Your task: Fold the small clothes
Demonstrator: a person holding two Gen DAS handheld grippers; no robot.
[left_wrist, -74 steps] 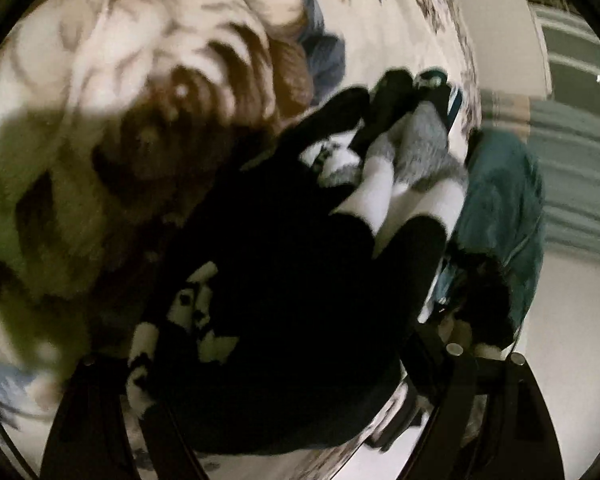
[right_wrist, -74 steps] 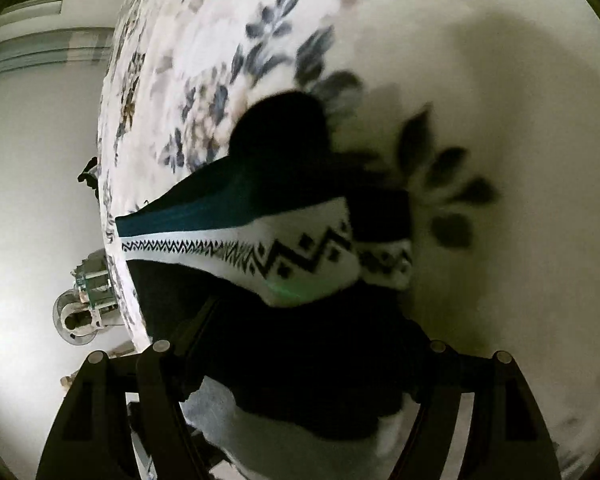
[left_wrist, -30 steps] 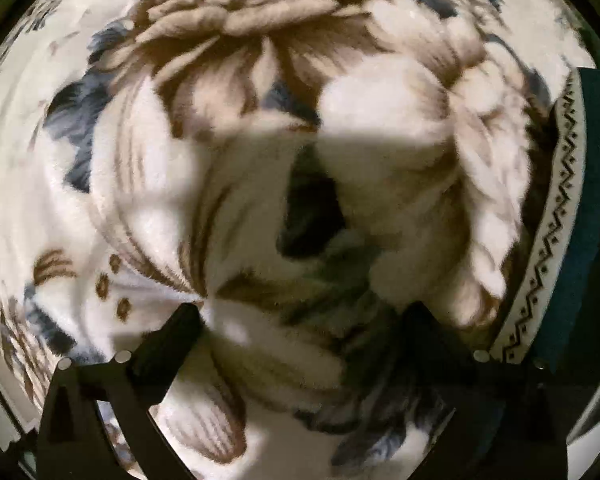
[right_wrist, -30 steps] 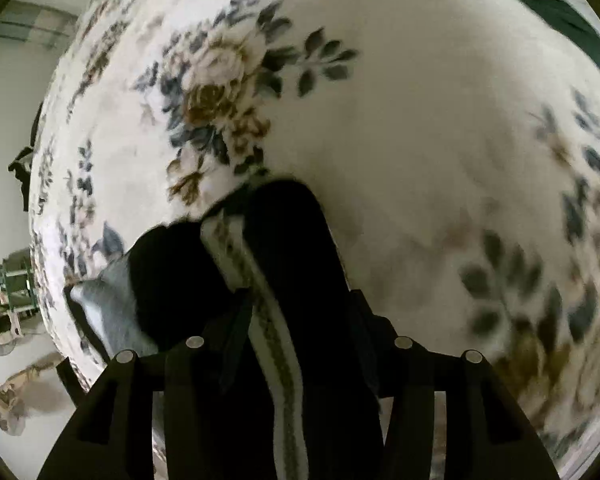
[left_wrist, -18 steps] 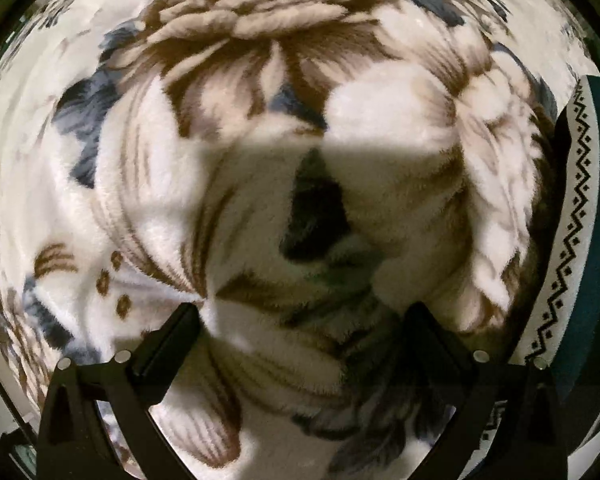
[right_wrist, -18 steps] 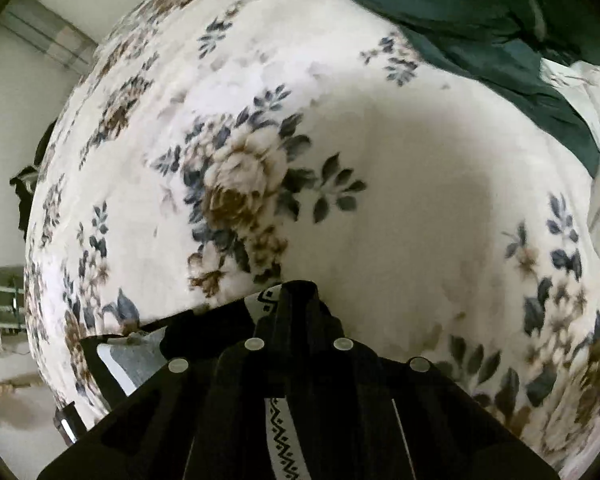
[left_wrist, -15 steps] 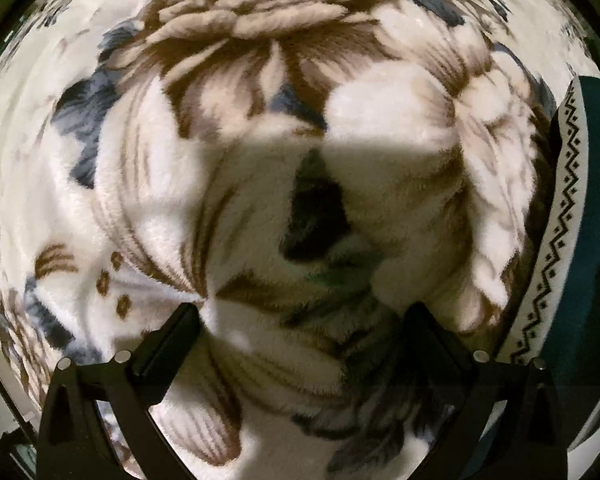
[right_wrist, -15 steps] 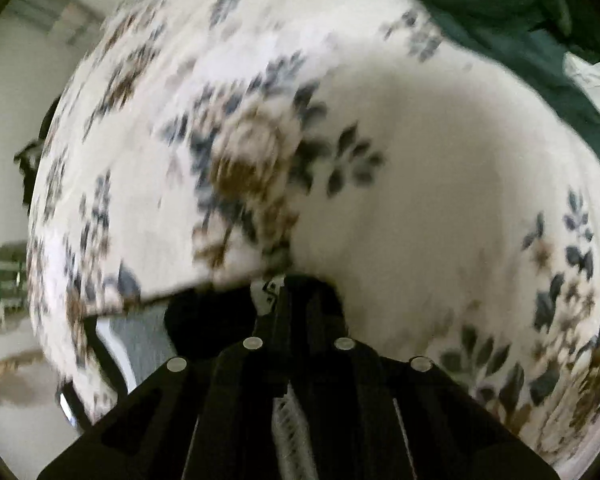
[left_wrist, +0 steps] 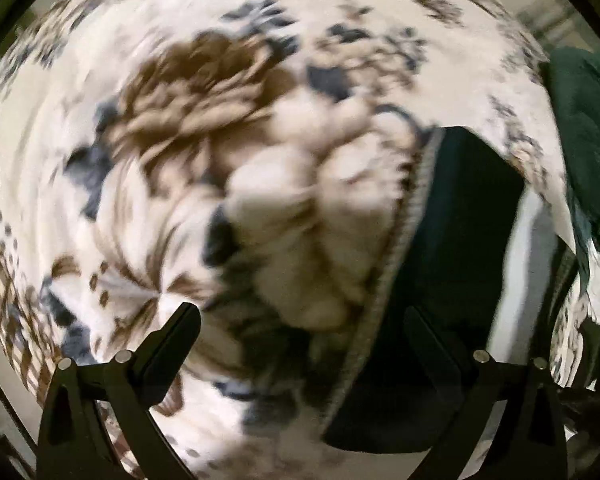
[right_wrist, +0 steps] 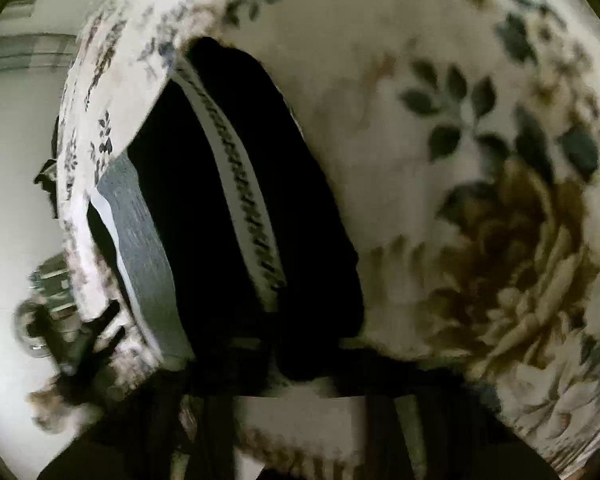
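Note:
A small dark garment [right_wrist: 260, 216] with a white zigzag-patterned band and a grey-and-white part lies folded on the floral blanket [right_wrist: 440, 60] near the bed's left edge. In the left wrist view the same garment [left_wrist: 452, 248] lies at the right, its patterned band toward the middle. My left gripper [left_wrist: 304, 320] is open and empty above the blanket, just left of the garment. My right gripper [right_wrist: 304, 396] is badly blurred at the bottom, right behind the garment's near end; I cannot tell how its jaws stand.
A dark green cloth [left_wrist: 584, 132] lies at the far right of the left wrist view. The blanket's edge drops to a pale floor [right_wrist: 16, 152] at the left, where a small blurred metal object [right_wrist: 48, 312] stands.
The left gripper has drawn back and swung, bringing more of the garment into its view. The right gripper, shut on the garment's end before, now looks down along the laid-out garment.

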